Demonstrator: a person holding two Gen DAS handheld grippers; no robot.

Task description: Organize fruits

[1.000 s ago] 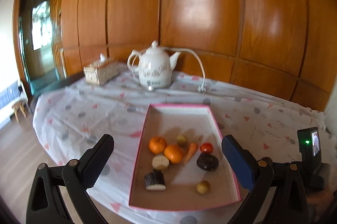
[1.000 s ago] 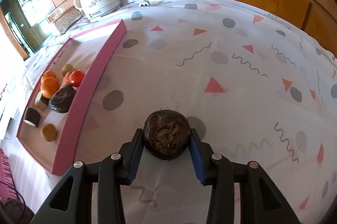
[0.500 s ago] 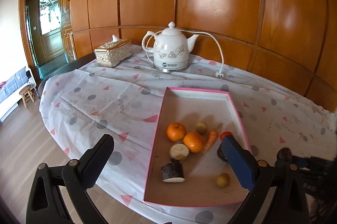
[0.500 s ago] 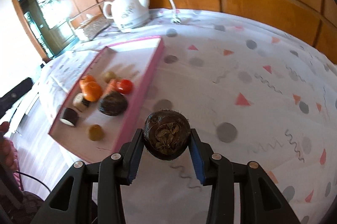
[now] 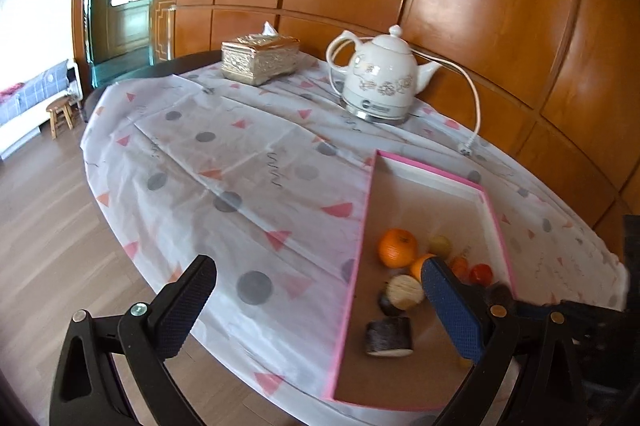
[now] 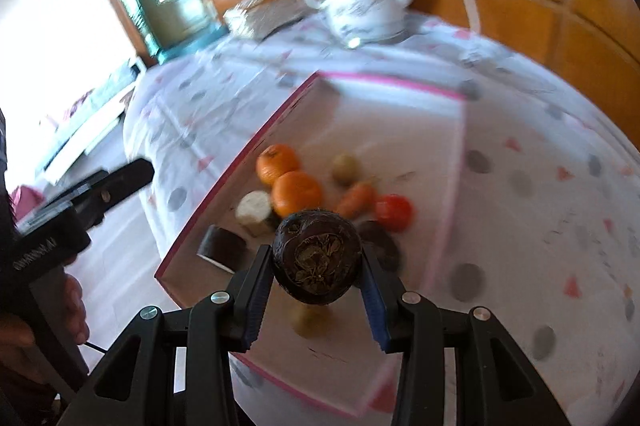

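The right gripper (image 6: 316, 300), clamped on the dark brown, rough-skinned round fruit (image 6: 317, 260), has carried it from the bare tablecloth to above the shallow pink-rimmed cardboard tray (image 6: 236, 167). Release comes next. The left gripper (image 5: 316, 310) stands apart, empty, left of the tray.

Tray's (image 5: 494, 214) far half bare; produce (image 6: 296, 191) crowds near half.

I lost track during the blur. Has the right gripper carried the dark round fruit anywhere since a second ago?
Yes. The right gripper, shut on the dark round fruit, has gone from bare tablecloth beside the pink-rimmed tray to above the tray's near end.
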